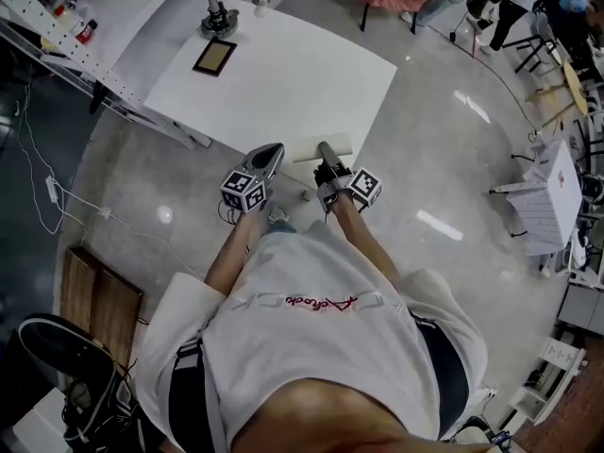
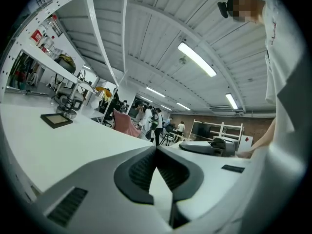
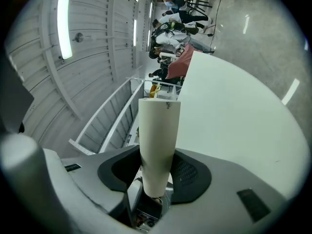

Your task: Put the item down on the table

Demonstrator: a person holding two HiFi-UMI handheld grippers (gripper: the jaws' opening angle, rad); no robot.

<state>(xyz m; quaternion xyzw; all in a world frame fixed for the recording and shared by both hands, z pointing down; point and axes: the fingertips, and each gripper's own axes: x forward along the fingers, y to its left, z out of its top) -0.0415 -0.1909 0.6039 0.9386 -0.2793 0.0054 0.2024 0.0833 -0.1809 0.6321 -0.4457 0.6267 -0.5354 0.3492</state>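
A cream cylinder [image 3: 158,140] stands between my right gripper's [image 3: 158,173] jaws, which are shut on its lower end. In the head view the cylinder [image 1: 302,147] lies level over the near edge of the white table [image 1: 283,74], with the right gripper [image 1: 326,156] behind it. My left gripper [image 1: 267,159] hovers beside it at the same edge. Its jaws [image 2: 156,148] meet at the tips with nothing between them. The right gripper [image 2: 214,146] also shows at the right of the left gripper view.
A dark framed plate [image 1: 215,56] and a metal stand [image 1: 219,17] sit at the table's far end. Shelving with bottles [image 1: 66,8] runs along the left. A white rack [image 1: 547,196] stands on the floor at right, and wooden boards [image 1: 99,300] lie at left.
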